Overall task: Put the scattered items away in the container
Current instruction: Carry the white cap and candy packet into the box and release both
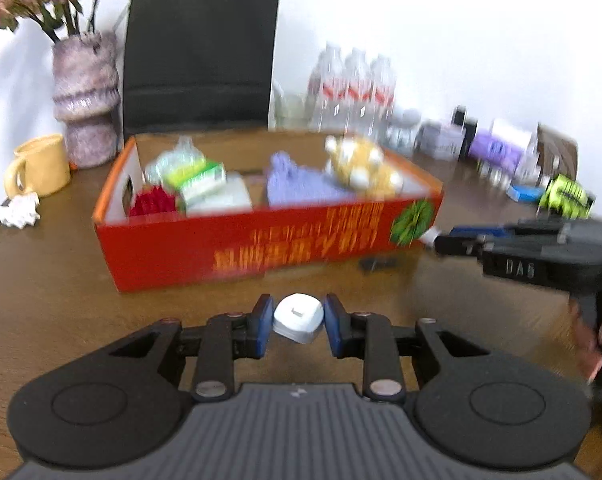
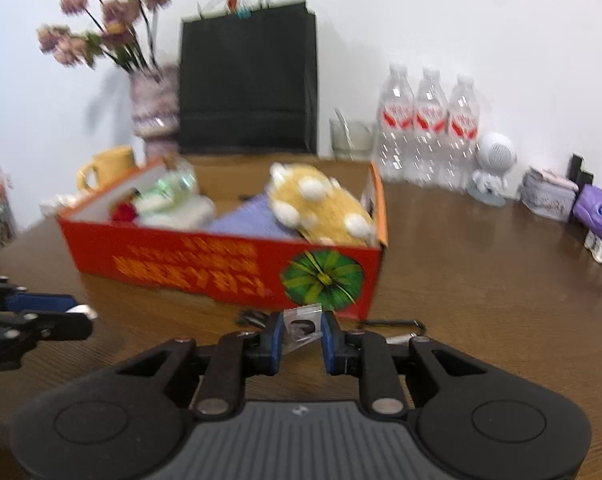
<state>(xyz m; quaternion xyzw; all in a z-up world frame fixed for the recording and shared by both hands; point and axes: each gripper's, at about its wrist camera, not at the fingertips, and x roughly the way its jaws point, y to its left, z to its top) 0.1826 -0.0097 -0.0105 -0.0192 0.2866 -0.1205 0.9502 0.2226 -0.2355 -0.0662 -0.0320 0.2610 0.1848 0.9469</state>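
Left gripper [image 1: 297, 322] clamped on a white plug [image 1: 299, 317]: hard, light, slick, held across its sides. Right gripper [image 2: 302, 330] pinches a limp clear packet [image 2: 303, 323]. Red box [image 1: 261, 242] at twelve o'clock.

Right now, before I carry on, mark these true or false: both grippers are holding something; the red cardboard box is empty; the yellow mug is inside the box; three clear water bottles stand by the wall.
1. Both grippers hold something. True: the left gripper is shut on a small white rounded plastic case, the right gripper on a small clear plastic packet.
2. The red cardboard box is empty. False: it holds a yellow spotted plush toy and other items.
3. The yellow mug is inside the box. False: it stands on the table outside it.
4. Three clear water bottles stand by the wall. True.
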